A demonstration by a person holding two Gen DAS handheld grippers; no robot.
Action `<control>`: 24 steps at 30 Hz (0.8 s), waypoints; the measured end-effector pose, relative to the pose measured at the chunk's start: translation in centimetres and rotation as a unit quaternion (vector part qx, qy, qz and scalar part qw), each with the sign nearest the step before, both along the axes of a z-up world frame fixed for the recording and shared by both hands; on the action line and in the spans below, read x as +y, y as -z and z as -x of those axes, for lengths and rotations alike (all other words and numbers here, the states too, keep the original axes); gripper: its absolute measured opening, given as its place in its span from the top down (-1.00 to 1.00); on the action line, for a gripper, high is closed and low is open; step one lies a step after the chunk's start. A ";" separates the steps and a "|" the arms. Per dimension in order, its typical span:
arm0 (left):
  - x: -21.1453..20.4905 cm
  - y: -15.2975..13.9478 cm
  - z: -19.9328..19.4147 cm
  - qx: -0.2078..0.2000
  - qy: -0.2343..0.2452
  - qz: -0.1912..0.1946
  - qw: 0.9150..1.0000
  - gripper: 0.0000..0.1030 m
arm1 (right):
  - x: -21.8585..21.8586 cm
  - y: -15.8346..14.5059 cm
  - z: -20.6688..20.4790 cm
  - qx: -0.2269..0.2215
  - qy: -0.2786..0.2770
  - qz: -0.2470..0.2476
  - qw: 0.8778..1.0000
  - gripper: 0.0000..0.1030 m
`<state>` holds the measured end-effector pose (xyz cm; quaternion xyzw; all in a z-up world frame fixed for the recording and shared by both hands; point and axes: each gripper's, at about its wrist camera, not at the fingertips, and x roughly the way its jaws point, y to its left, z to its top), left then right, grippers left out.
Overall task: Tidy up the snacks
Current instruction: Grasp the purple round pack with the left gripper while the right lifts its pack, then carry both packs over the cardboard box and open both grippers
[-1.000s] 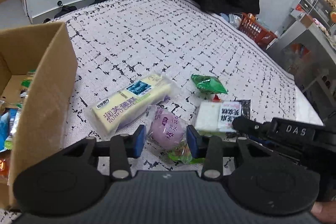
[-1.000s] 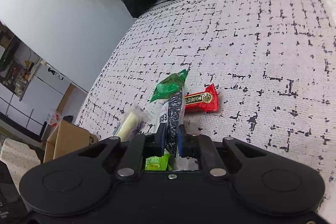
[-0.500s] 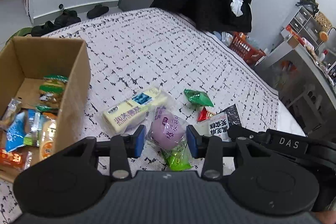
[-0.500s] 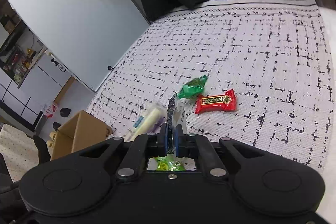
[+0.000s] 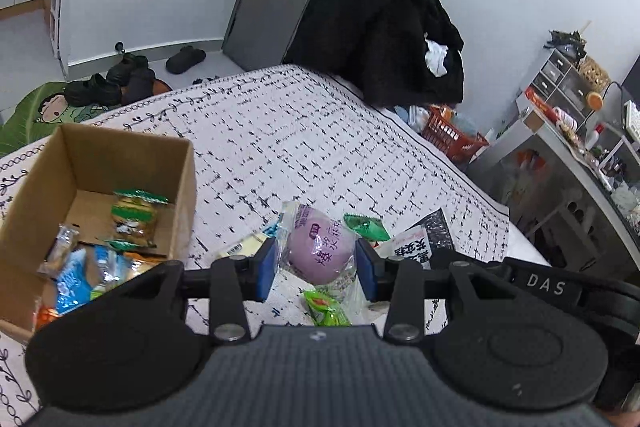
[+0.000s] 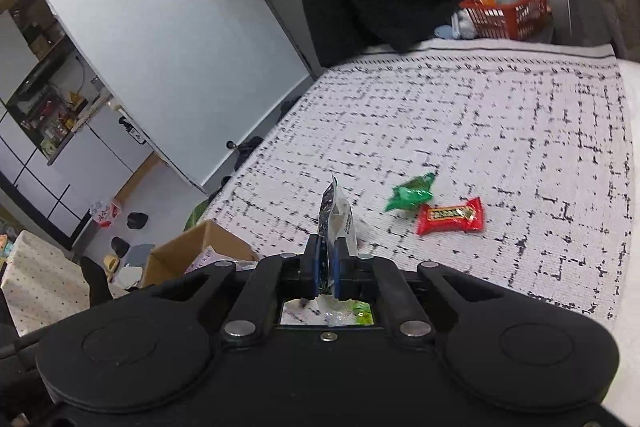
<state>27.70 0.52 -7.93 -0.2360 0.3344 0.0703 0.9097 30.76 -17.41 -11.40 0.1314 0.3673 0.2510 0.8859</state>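
My left gripper is shut on a purple round bun in a clear wrapper and holds it above the bed. A cardboard box with several snack packs stands to its left. My right gripper is shut on a thin black-and-white snack packet, held edge-up above the bed; that packet also shows in the left wrist view. A green candy and a red candy bar lie on the bed to the right. A yellow cake pack lies behind the left fingers.
The bed has a white cover with black dashes. A small green packet lies under the left gripper. A black coat hangs at the bed's far end, with an orange basket and a grey shelf to the right.
Both grippers have risen from the bed, each carrying its snack. The left view now looks down into the box, and the box has come into the right view.
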 end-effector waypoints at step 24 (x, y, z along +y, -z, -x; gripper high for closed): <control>8.1 -0.6 3.4 -0.014 -0.065 0.007 0.998 0.21 | 8.1 -2.1 2.5 -0.024 -0.045 0.002 0.999 0.88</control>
